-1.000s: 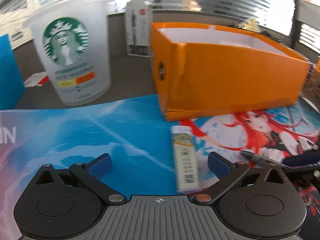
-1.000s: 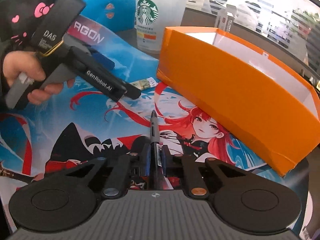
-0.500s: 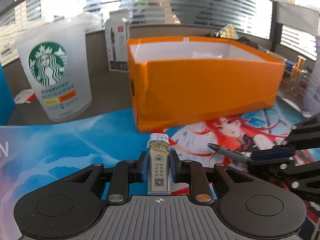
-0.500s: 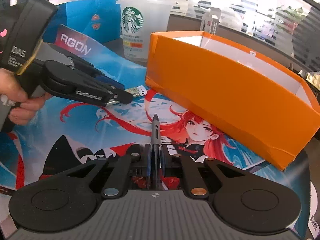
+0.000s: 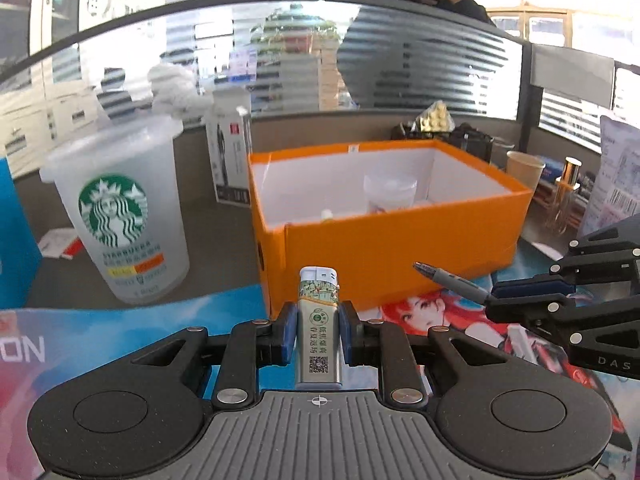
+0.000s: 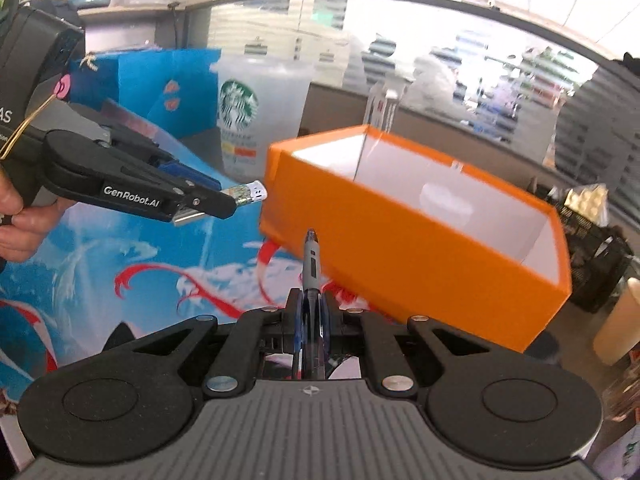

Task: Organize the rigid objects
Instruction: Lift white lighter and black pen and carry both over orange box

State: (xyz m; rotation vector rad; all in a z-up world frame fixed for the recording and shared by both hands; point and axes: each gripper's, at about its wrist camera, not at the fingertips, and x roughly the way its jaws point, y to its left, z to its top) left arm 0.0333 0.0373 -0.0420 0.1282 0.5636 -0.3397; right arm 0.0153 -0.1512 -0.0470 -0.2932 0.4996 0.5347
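Note:
My left gripper [image 5: 318, 330] is shut on a silver and green lighter [image 5: 319, 328] and holds it in the air in front of the orange box [image 5: 400, 256]. It also shows in the right wrist view [image 6: 224, 202] with the lighter [image 6: 246, 193] sticking out. My right gripper [image 6: 310, 320] is shut on a grey pen [image 6: 310, 264], tip pointing at the orange box [image 6: 420, 264]. The pen [image 5: 452, 280] and right gripper [image 5: 532, 296] show in the left wrist view. Inside the box stand a small white jar [image 5: 390, 192] and a small white item [image 5: 327, 214].
A frosted Starbucks cup [image 5: 120, 216] stands left of the box on the grey desk. A printed anime mat [image 6: 120, 264] covers the desk in front. A white carton [image 5: 230, 160] stands behind. A paper cup [image 5: 524, 172] and bottles [image 5: 566, 196] are at the right. A blue bag [image 6: 160, 88] stands at the back left.
My left gripper closed on the lighter and lifted it off the mat. Both grippers have risen and moved toward the orange box, so its inside now shows.

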